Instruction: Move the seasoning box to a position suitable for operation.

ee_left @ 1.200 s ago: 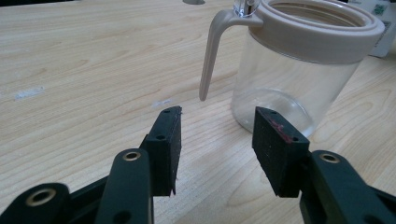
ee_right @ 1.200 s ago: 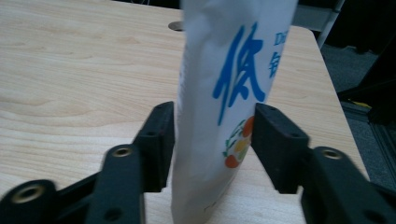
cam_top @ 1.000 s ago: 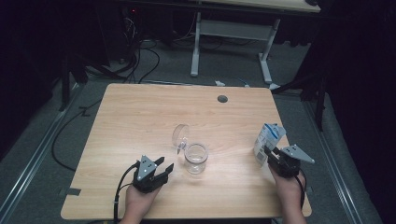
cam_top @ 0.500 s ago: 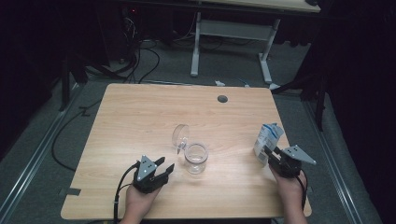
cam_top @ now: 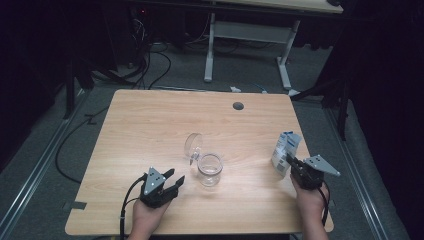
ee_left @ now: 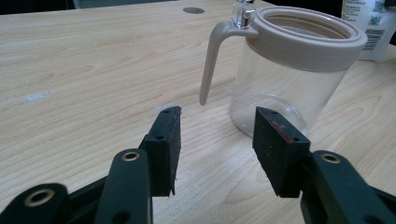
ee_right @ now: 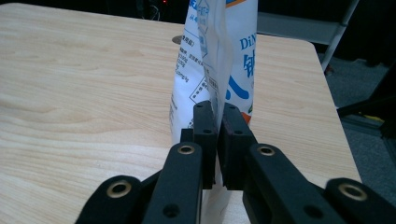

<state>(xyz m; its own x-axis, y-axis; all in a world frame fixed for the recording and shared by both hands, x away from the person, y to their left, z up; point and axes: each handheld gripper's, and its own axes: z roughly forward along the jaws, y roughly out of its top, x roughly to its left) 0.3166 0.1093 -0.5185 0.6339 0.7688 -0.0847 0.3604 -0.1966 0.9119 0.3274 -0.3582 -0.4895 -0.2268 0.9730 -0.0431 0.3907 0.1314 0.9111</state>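
A clear glass jar (cam_top: pixel 209 169) with a beige rim stands at the table's middle front, its round lid (cam_top: pixel 192 145) hinged open behind it. My left gripper (cam_top: pixel 175 176) rests just left of the jar (ee_left: pixel 289 79), and its jaws (ee_left: pixel 217 116) are open and hold nothing. A white and blue milk carton (cam_top: pixel 286 150) stands upright near the right edge. My right gripper (cam_top: pixel 289 161) is at the carton's near side. Its jaws (ee_right: pixel 217 109) have just been closing and now pinch a vertical edge of the carton (ee_right: pixel 243 56).
The wooden table (cam_top: pixel 150 125) has a round cable hole (cam_top: pixel 238 106) at the back. Beyond the far edge stand a desk frame (cam_top: pixel 210 45) and floor cables (cam_top: pixel 150 60). Carpet borders the table on both sides.
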